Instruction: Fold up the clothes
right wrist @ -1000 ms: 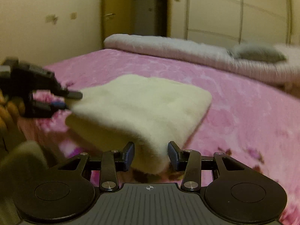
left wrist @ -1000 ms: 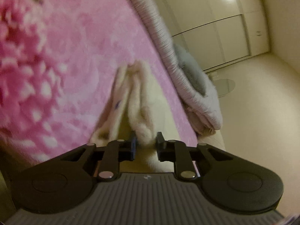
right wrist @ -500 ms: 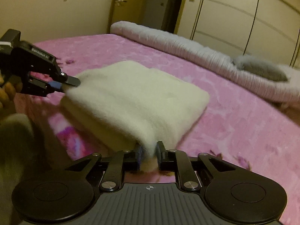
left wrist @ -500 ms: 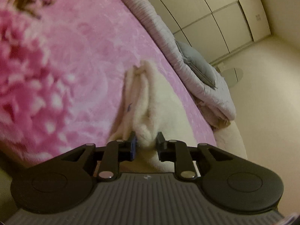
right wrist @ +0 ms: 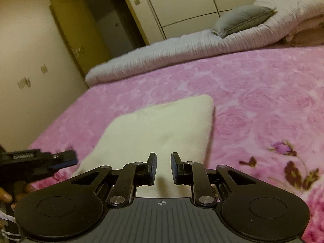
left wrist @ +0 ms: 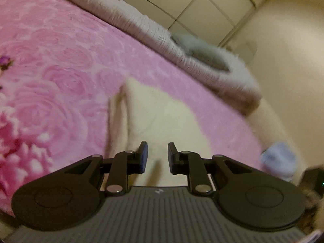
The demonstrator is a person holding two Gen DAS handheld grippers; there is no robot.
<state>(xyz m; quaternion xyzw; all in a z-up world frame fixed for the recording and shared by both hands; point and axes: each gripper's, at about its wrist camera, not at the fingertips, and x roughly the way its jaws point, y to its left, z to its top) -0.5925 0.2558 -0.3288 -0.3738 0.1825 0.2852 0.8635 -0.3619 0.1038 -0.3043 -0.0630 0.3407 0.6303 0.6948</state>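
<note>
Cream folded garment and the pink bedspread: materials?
Folded cream garment: looks like thick fleece or plush knit, matte, with a fuzzy nap and soft rounded edges. Pink bedspread: probably velour or plush, with an embossed rose pattern and a slight sheen. Motion blur leaves the exact fibre open.

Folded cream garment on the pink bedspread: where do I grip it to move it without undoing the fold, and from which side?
Probably its near edge, coming from the near side, a pinch at each corner. The folded cream garment lies flat on the pink bedspread with that edge nearest. Loose layer ends stack along its left side, so pinch through every layer there.
</note>
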